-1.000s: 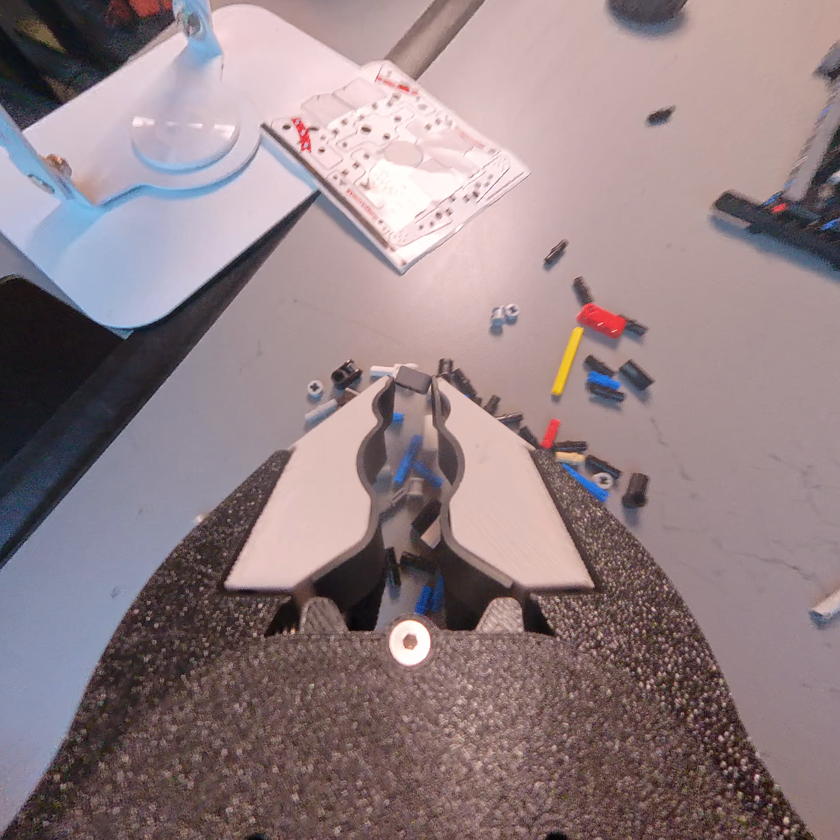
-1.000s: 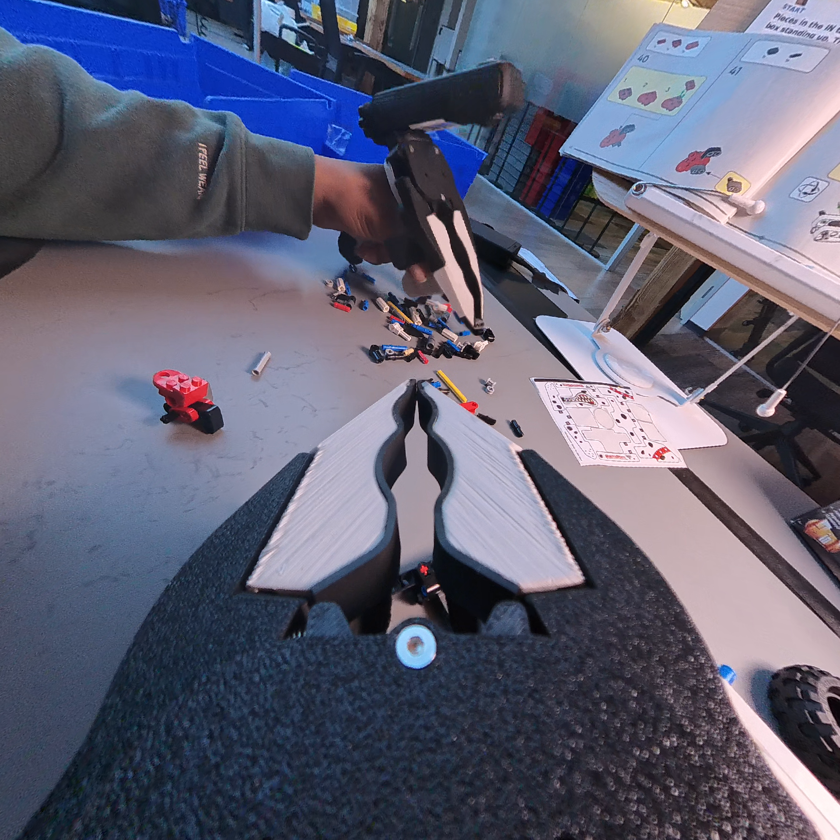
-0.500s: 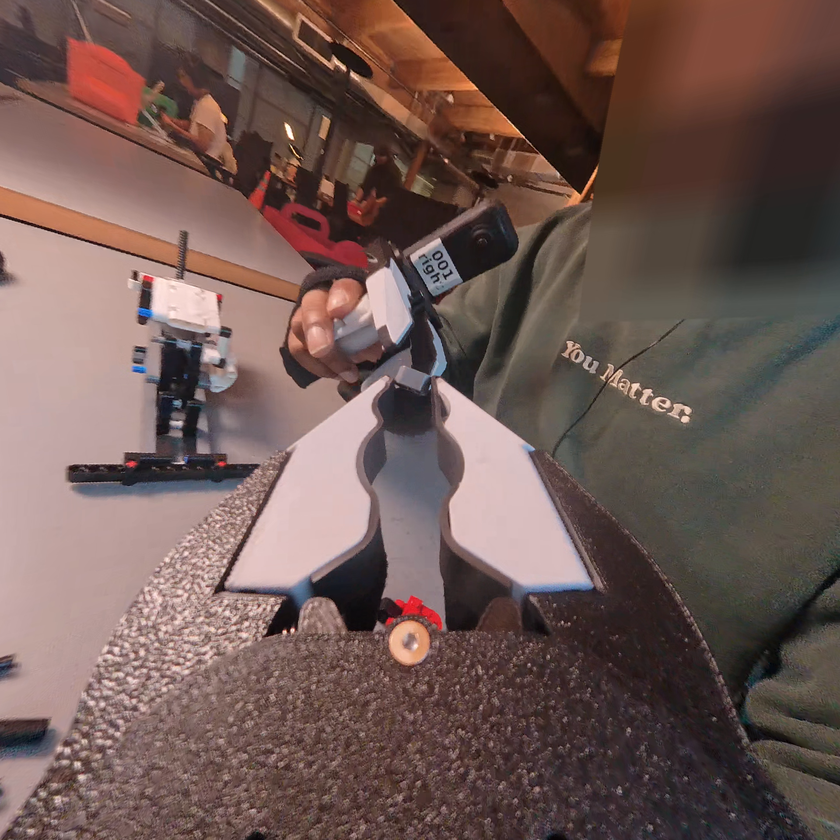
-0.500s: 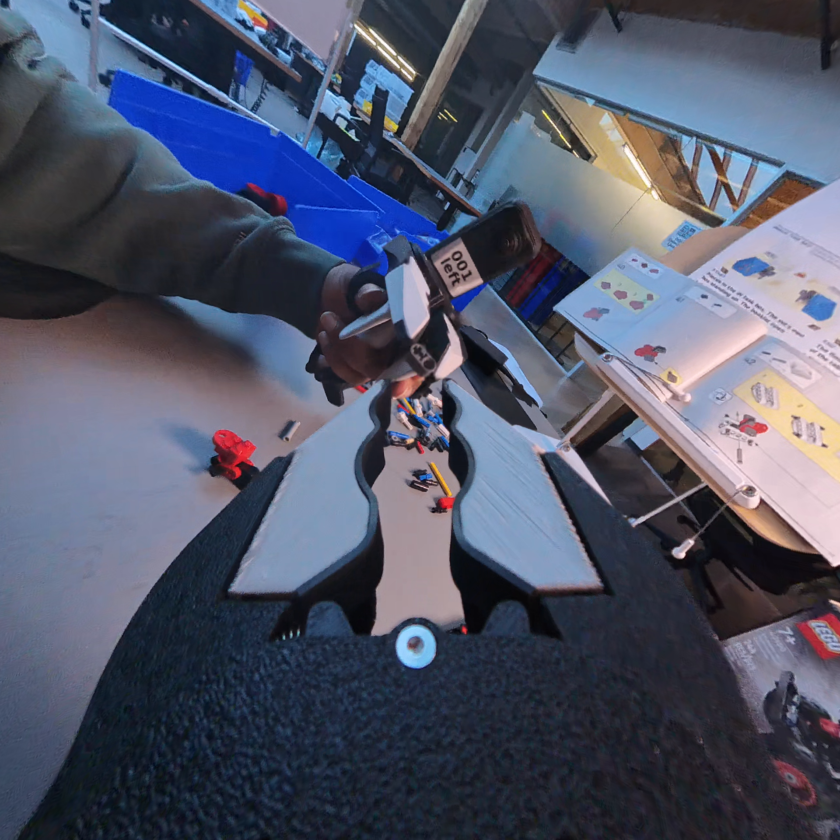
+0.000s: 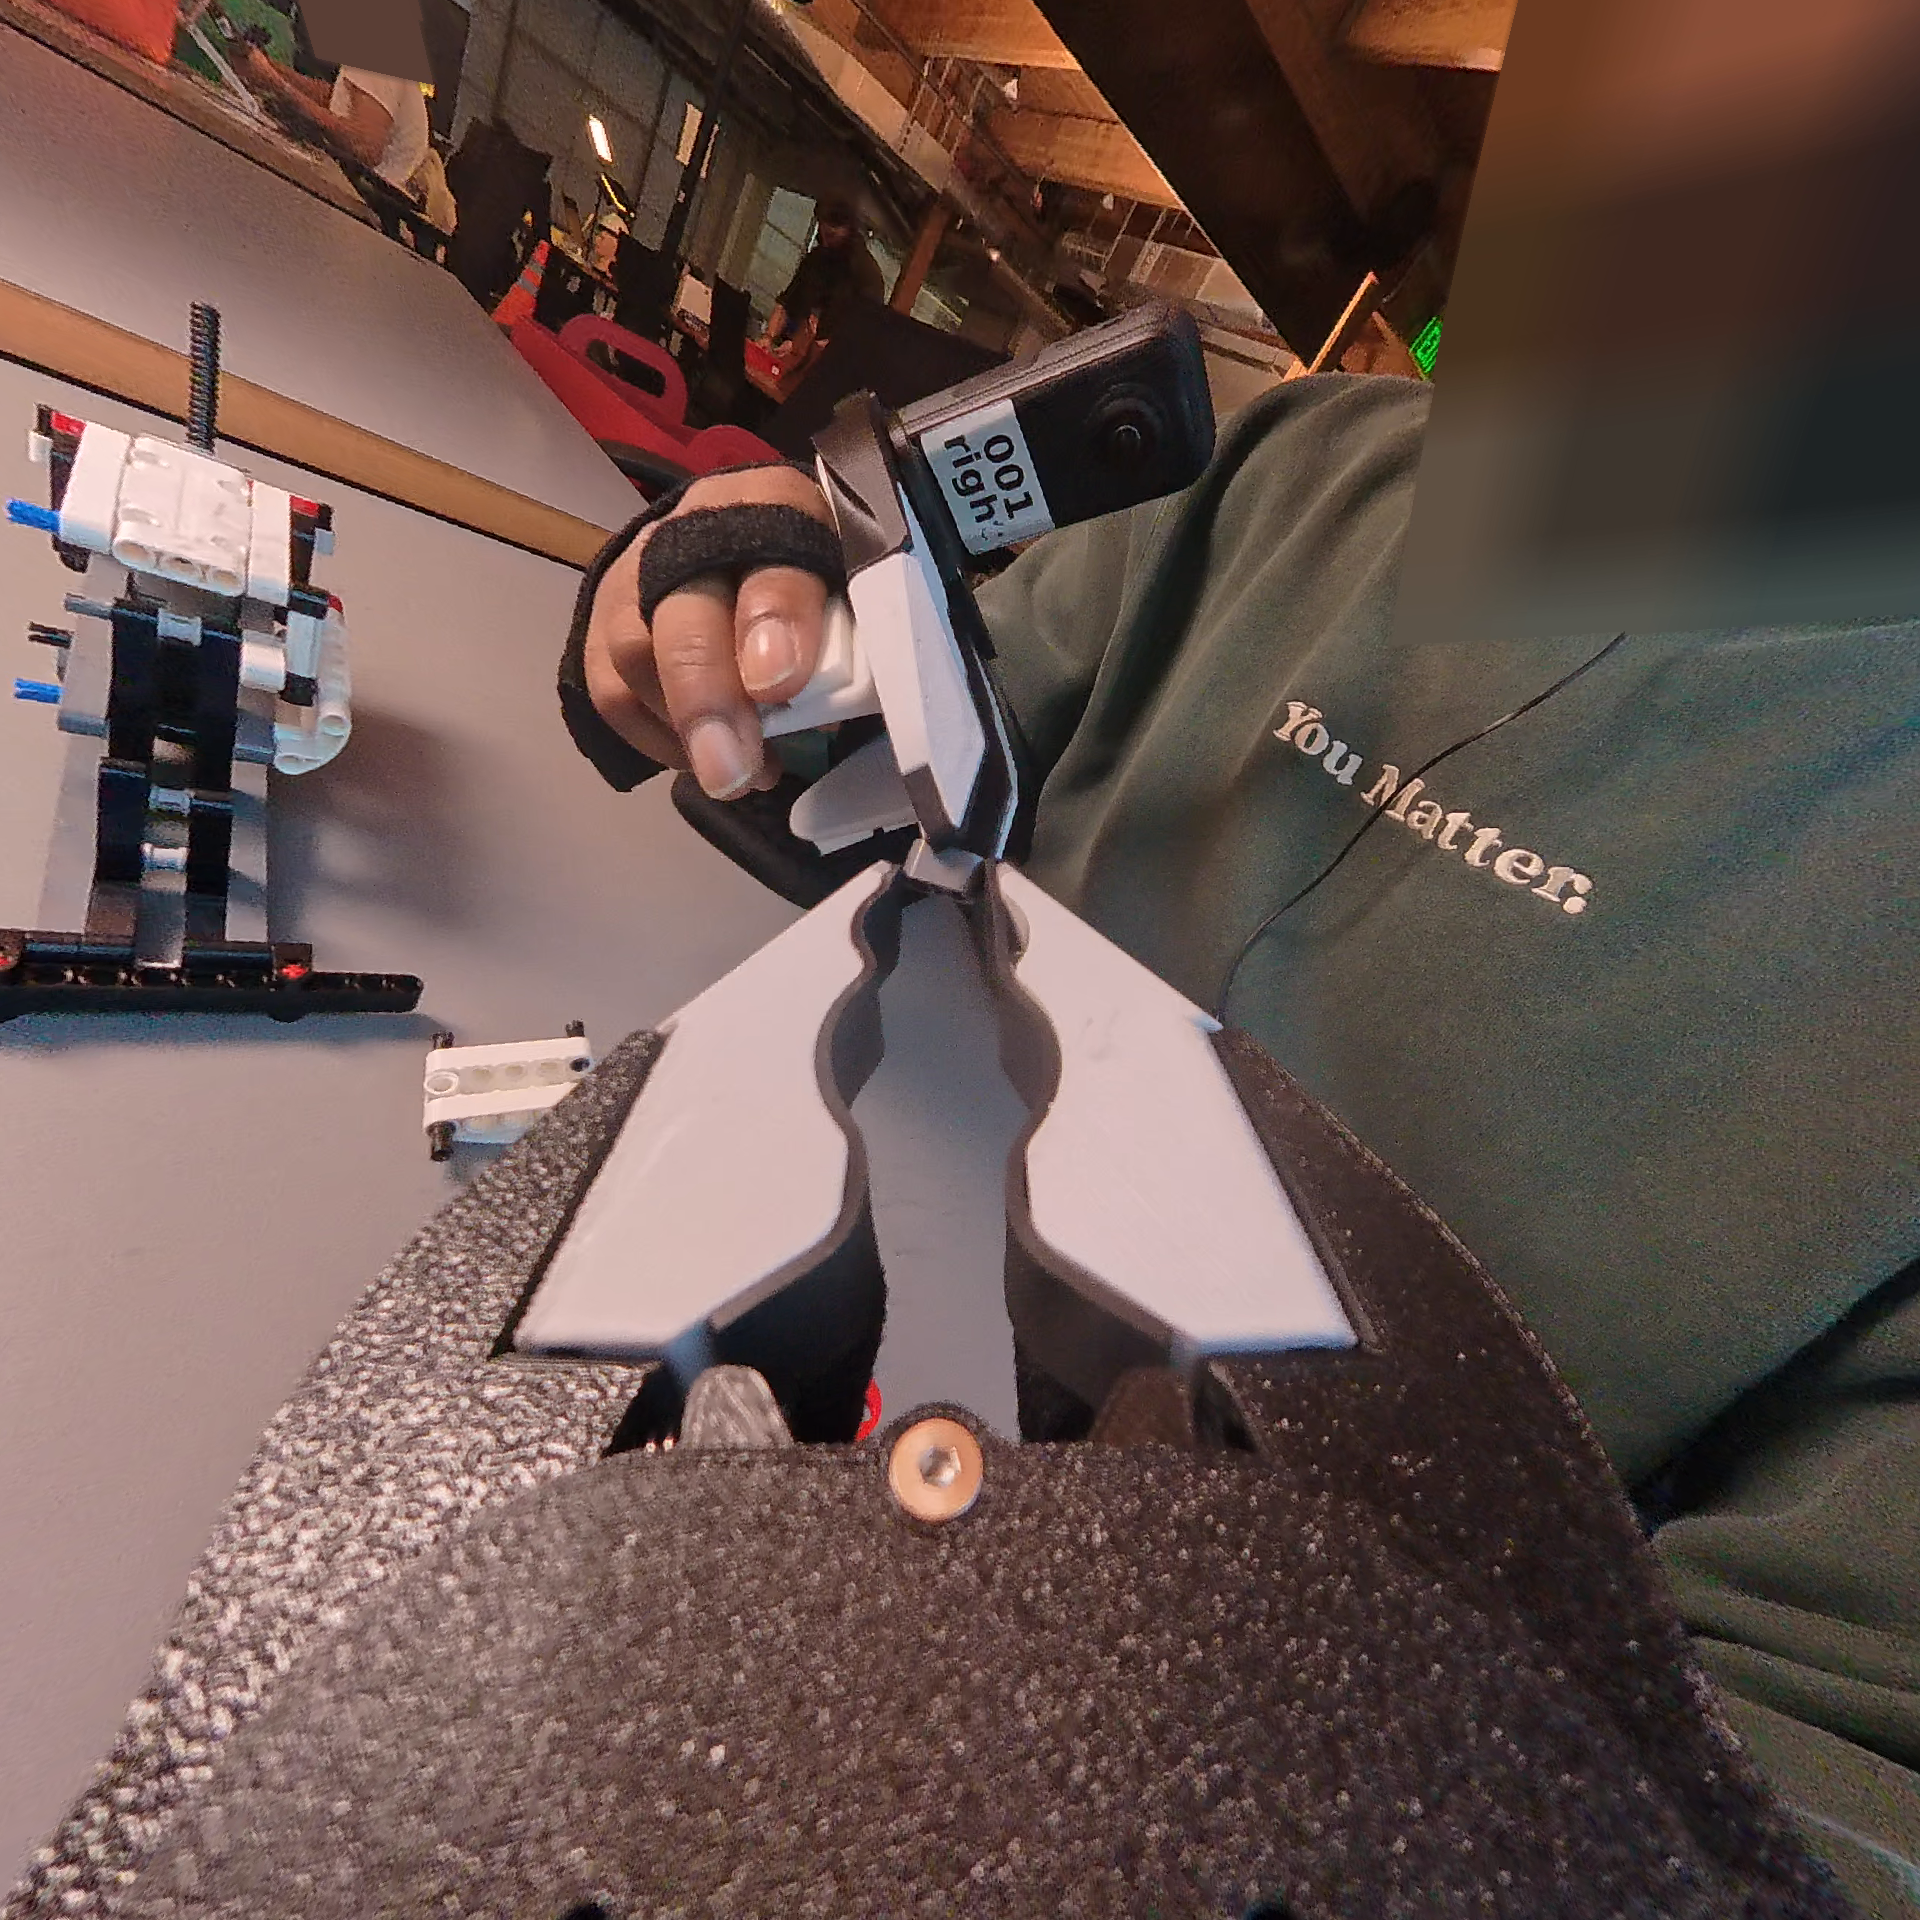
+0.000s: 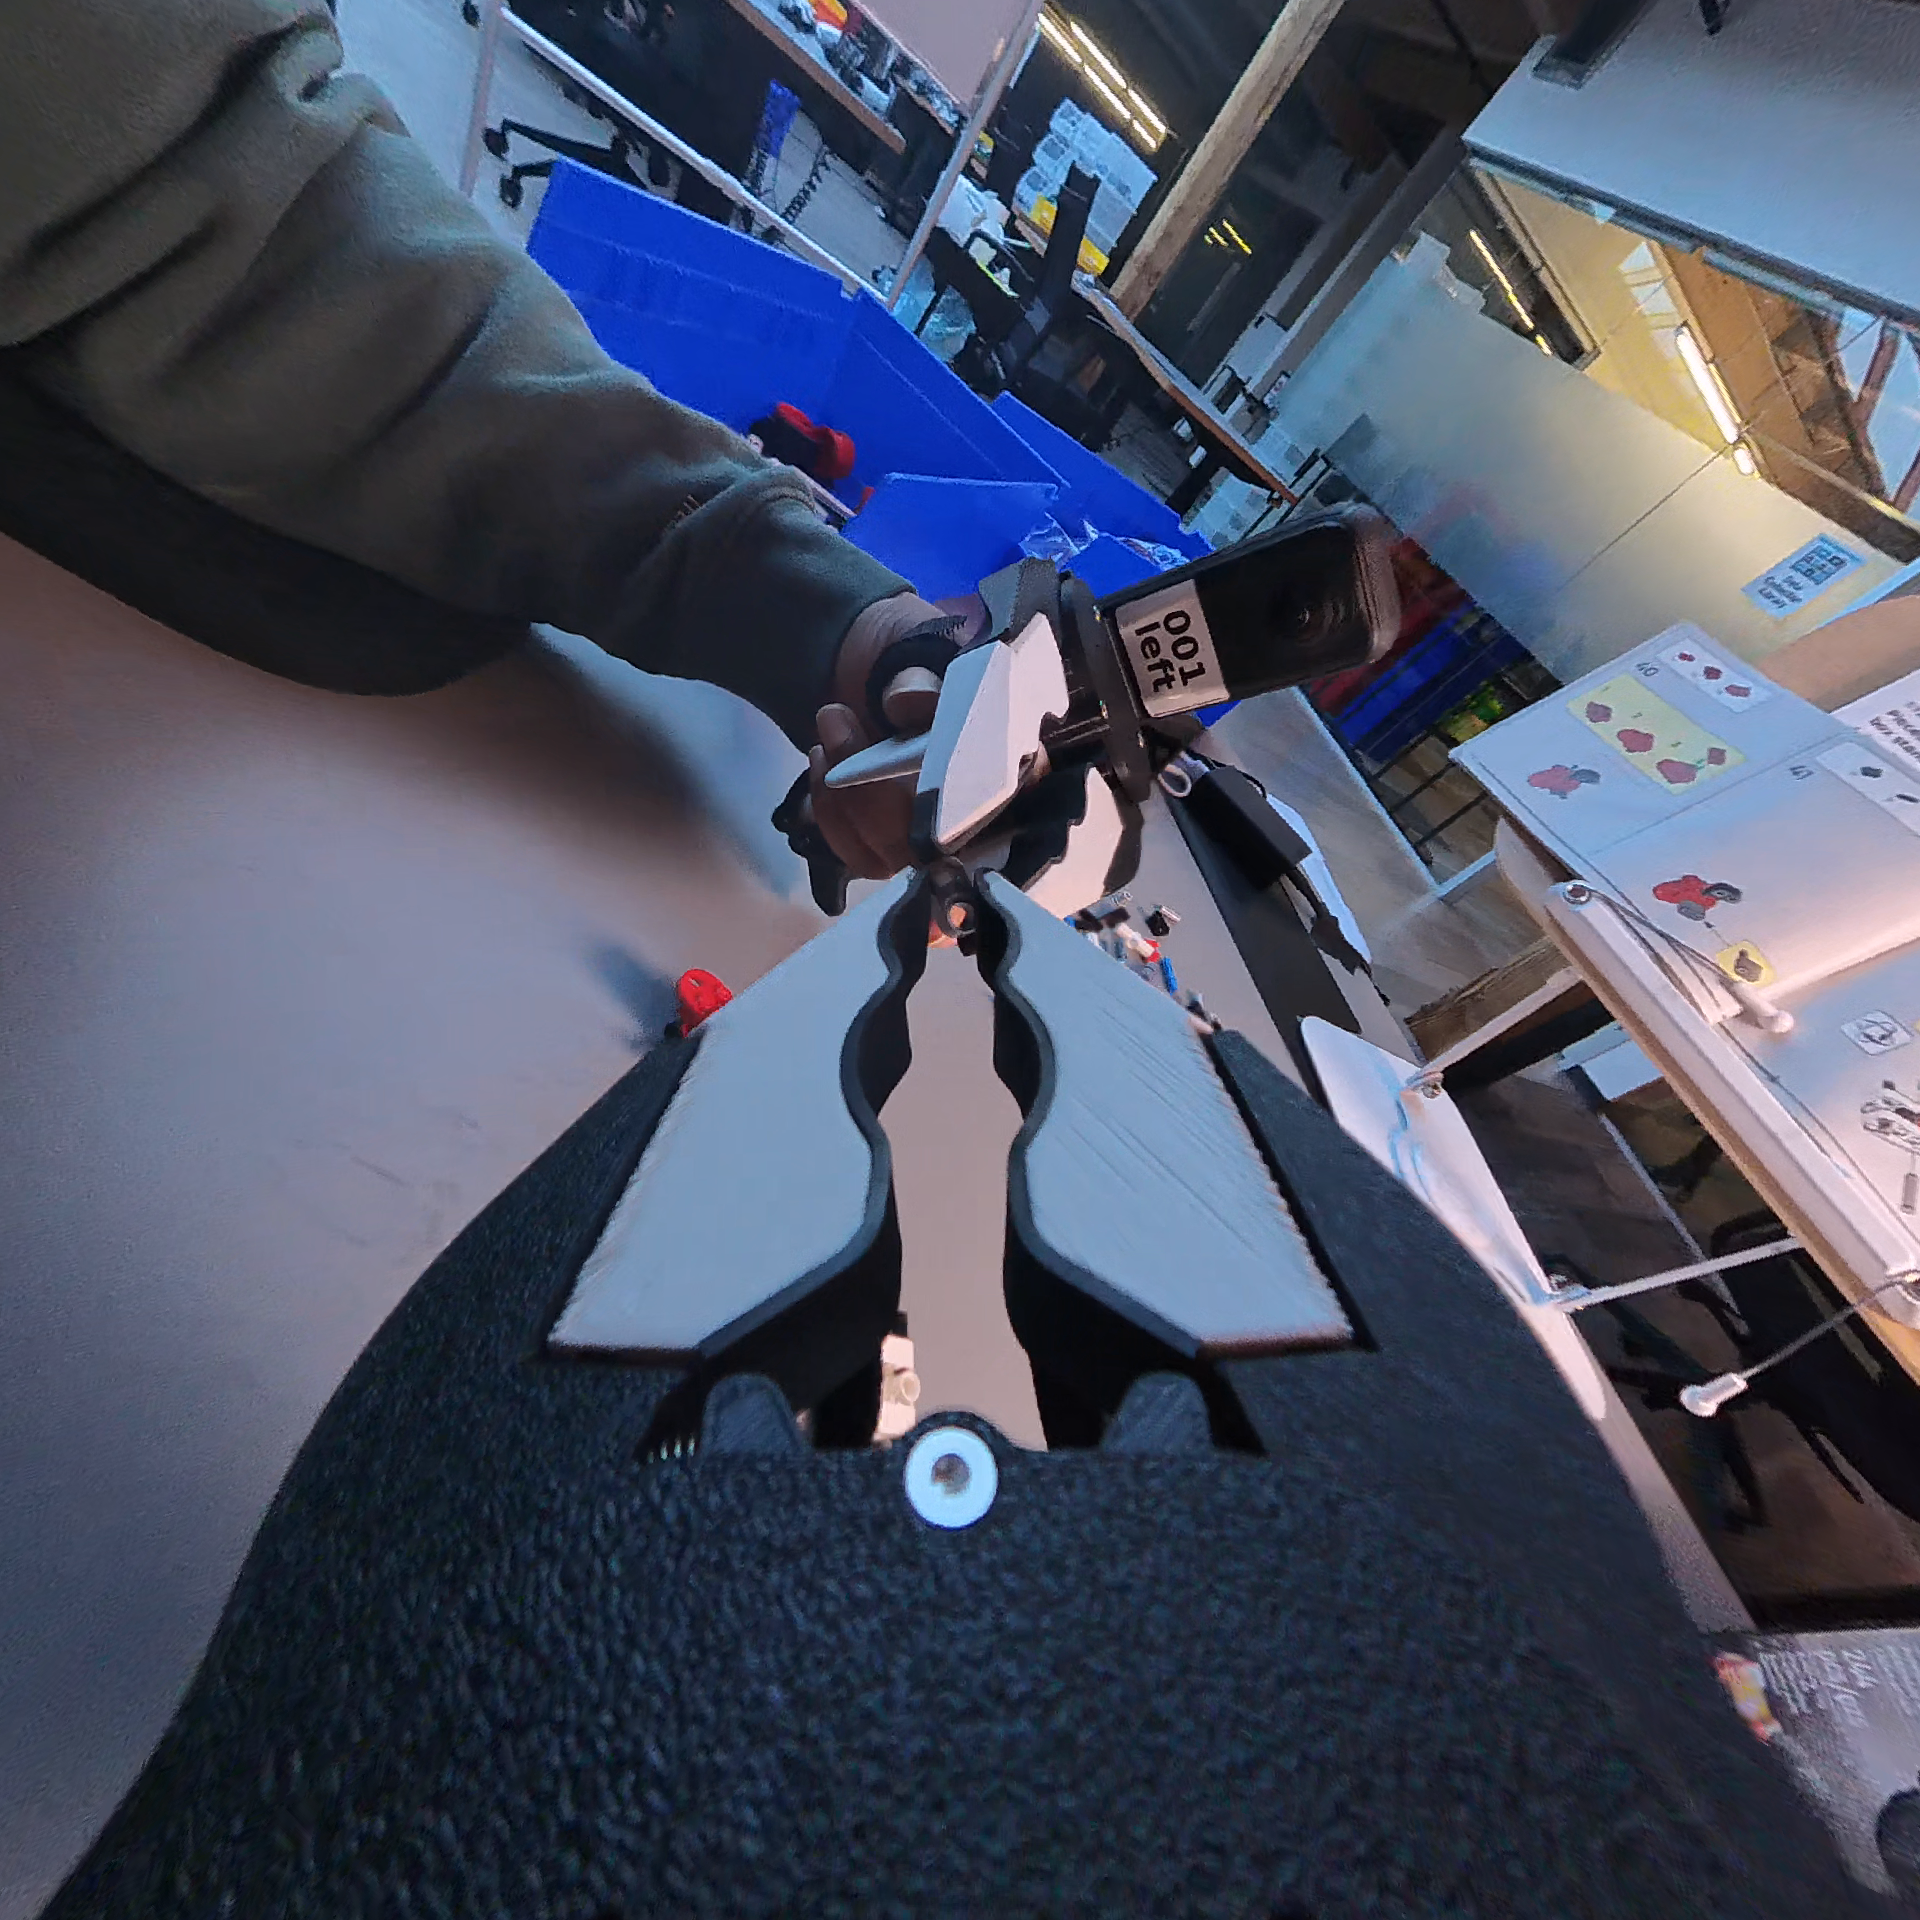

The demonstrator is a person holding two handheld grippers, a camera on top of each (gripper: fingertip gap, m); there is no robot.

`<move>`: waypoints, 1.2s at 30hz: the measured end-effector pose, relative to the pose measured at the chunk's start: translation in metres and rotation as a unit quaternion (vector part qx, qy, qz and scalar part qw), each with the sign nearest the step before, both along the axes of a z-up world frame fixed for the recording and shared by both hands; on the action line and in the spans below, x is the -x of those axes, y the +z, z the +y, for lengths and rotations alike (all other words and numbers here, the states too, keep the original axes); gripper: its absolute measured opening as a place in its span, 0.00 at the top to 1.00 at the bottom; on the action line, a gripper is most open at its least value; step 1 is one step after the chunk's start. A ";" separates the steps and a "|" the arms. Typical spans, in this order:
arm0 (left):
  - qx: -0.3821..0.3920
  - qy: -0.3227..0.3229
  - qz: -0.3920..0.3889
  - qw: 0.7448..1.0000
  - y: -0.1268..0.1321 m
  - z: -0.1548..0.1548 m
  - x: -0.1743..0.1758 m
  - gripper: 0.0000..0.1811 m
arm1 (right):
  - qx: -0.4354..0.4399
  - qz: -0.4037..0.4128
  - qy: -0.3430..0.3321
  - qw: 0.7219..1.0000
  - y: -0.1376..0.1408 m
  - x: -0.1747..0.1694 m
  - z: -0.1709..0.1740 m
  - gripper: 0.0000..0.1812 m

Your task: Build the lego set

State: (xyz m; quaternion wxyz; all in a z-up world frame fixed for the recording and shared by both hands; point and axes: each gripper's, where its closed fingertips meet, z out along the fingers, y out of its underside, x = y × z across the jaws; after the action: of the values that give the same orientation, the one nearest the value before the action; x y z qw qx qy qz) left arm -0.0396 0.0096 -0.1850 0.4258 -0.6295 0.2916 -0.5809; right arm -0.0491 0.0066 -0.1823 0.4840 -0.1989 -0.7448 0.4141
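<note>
Here, on the left of the table (image 5: 312,1195), the half-built model (image 5: 187,675) stood upright near the edge with the brown strip. A white beam (image 5: 499,1086) lay flat just beside its long black base. Both sat well apart from the work, likely so they would not get knocked.

In the middle, both tools were lifted above the table and met tip to tip. The left gripper (image 5: 940,883) had its jaws pulled in tight on a small grey piece (image 5: 940,869) and pinched it at the very tips. It was probably held up so the other tool could reach it from the front. The right gripper (image 6: 949,920) had its jaws almost together around the same spot, but whether it was truly squeezing the piece could not be told.

To the right, a red piece (image 6: 698,992) sat alone on bare table, and a pile of small parts (image 6: 1132,945) lay near the far edge. Past that edge the instruction book (image 6: 1714,810) leaned on its stand, easy to see. There was lots of open table under the tools for moving down.
</note>
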 end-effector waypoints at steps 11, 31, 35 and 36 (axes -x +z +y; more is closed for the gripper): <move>0.008 0.203 0.093 0.975 -0.022 0.022 0.039 0.83 | -0.022 -0.169 0.018 0.985 -0.061 -0.010 -0.001 0.96; 0.148 0.569 0.392 0.708 -0.112 -0.023 0.208 0.82 | -0.024 -0.352 -0.032 0.935 -0.128 -0.015 0.001 0.91; 0.165 0.565 0.407 0.699 -0.119 -0.030 0.216 0.83 | 0.013 -0.317 -0.021 0.948 -0.108 -0.013 0.003 0.88; 0.164 0.559 0.410 0.702 -0.121 -0.031 0.215 0.83 | 0.024 -0.307 -0.020 0.951 -0.103 -0.012 0.006 0.88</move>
State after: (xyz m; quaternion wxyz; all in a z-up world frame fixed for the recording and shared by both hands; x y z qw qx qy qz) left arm -0.2545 -0.0214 -0.3056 0.4004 -0.9129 -0.0679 0.0408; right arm -0.0366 0.0122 -0.2853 0.2350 -0.3432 -0.8432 0.3406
